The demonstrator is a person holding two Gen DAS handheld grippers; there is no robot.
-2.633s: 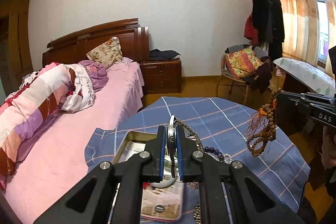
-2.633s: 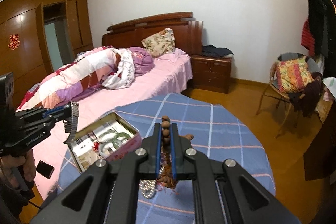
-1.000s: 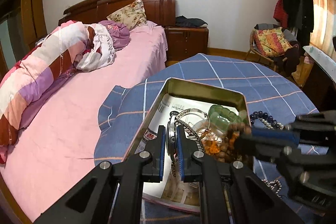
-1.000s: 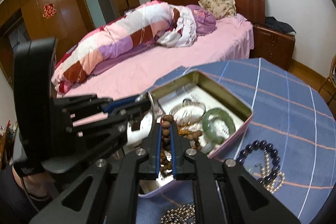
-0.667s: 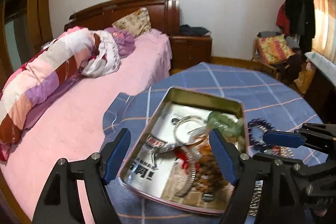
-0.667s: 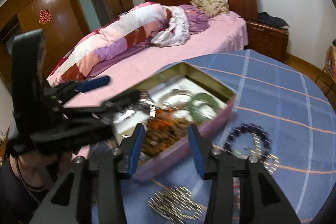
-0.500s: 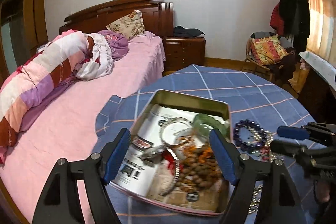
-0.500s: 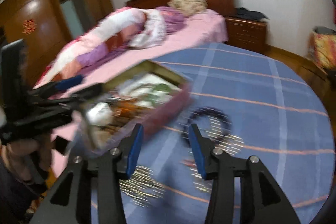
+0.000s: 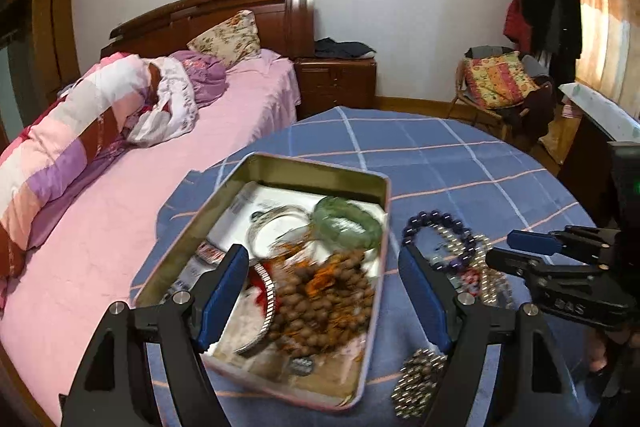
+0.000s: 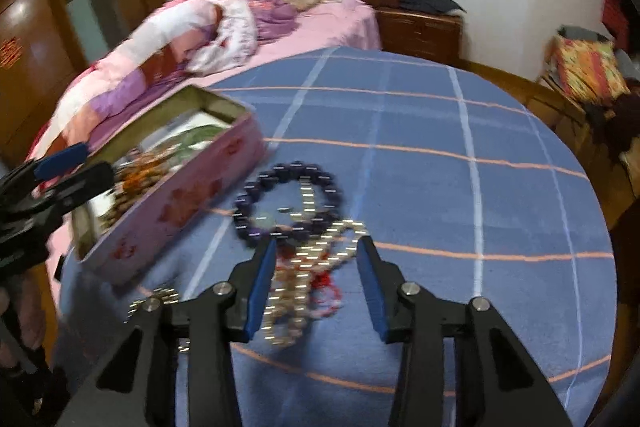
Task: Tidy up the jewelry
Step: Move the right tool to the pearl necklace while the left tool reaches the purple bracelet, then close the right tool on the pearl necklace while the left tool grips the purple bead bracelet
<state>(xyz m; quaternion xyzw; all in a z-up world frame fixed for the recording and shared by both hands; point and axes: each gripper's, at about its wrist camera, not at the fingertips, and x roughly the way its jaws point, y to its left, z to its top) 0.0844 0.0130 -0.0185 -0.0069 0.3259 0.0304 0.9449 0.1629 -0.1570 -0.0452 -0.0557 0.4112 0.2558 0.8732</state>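
Pink metal tin (image 9: 376,311) on the left of the blue checked tablecloth (image 10: 420,163) holds brown wooden beads (image 9: 320,307) and a glossy green bangle (image 9: 346,223). Left gripper (image 9: 322,293) gapes empty over it; right gripper (image 10: 316,281), jaws just narrowing but apart, straddles pearly beads (image 10: 304,279) near dark round beads (image 10: 288,199).

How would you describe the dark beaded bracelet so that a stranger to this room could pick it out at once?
Start at the round table with the blue checked cloth, then find the pink tin. Right beside the tin lies the dark bracelet: the only ring of big, near-black purple beads, next to pale pearly strands.

Home bedroom, pink-sheeted bed (image 9: 132,195) with wooden headboard (image 9: 208,11), nightstand (image 9: 336,83), wardrobe (image 10: 36,43)
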